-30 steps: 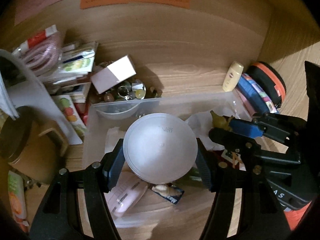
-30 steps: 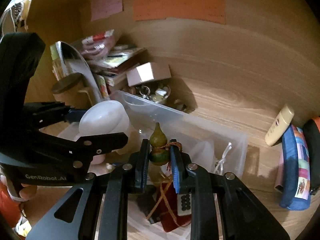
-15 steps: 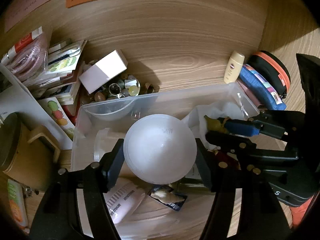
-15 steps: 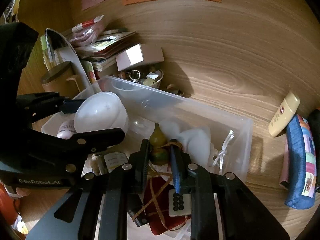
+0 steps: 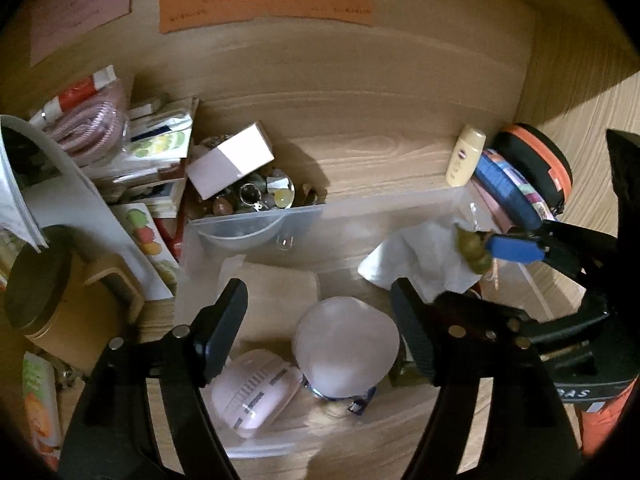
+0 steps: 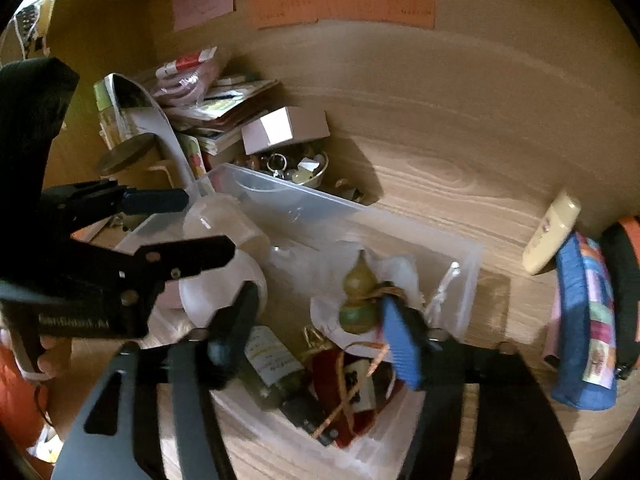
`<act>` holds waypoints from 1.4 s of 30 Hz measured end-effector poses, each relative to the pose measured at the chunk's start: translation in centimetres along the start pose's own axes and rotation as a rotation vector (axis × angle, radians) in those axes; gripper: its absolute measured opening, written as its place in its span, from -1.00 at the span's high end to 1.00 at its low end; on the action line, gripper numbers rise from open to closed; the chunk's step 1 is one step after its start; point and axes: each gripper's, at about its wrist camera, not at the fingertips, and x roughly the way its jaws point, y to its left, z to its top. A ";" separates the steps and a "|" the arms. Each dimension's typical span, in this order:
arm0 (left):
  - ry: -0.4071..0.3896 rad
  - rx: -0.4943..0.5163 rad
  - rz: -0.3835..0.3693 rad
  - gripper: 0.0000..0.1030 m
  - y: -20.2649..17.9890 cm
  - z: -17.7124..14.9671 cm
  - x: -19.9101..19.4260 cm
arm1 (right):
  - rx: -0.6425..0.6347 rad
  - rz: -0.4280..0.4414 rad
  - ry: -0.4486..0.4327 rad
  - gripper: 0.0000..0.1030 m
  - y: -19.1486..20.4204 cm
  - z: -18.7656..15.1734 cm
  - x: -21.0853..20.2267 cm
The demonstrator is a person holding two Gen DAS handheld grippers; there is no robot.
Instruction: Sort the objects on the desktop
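Left wrist view shows the left gripper (image 5: 320, 312) with its jaws spread wide over the clear bin (image 5: 360, 208), and the white round lid (image 5: 346, 354) now lies loose inside the bin, below the gap, leaning on a pink bottle (image 5: 256, 392). Half a second ago that lid sat clamped between those fingers, so it has just been let go. In the right wrist view the right gripper (image 6: 316, 324) has also opened: the small gourd charm (image 6: 358, 296), squeezed between its pads a moment ago, rests on white tissue (image 6: 404, 276) in the bin, just beside the blue pad (image 6: 398, 344); whether it touches the pad I cannot tell. Both pieces have thus been dropped into the bin together, which I judge completes this pair of placements. Outside the bin, on the table (image 5: 380, 140), a cream tube (image 5: 466, 156) and a blue pouch (image 5: 508, 192) wait near its far right corner, likely candidates for sorting next.
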 end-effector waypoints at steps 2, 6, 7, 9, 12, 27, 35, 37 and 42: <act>-0.005 -0.002 0.003 -0.44 0.0 -0.1 -0.5 | -0.007 -0.008 -0.002 -0.20 0.2 -0.1 -0.6; -0.022 0.006 0.019 -0.58 -0.2 -0.6 -1.7 | -0.017 -0.011 0.019 -0.35 0.4 -0.5 -1.6; -0.027 0.007 0.022 -0.63 -0.2 -0.7 -2.1 | -0.020 -0.005 0.030 -0.36 0.6 -0.6 -1.9; -0.042 0.009 0.023 -0.70 -0.3 -1.0 -2.9 | -0.025 0.006 0.049 -0.40 0.9 -0.8 -2.2; -0.061 0.007 0.024 -0.76 -0.4 -1.5 -4.2 | -0.054 -0.003 0.086 -0.53 1.7 -1.3 -2.8; -0.063 -0.039 0.010 -0.80 1.3 -4.0 -6.5 | -0.048 0.058 0.153 -0.54 2.0 0.4 -4.0; -0.061 -0.081 0.002 -0.80 3.4 -5.1 -6.4 | 0.065 0.225 0.465 -0.55 0.9 3.1 1.4; -0.061 -0.076 0.016 -0.80 3.7 -5.3 -6.3 | 0.117 0.249 0.480 -0.55 0.2 2.8 1.2; -0.049 -0.052 0.046 -0.80 3.8 -5.2 -5.7 | 0.238 0.320 0.377 -0.55 -0.8 2.3 -1.0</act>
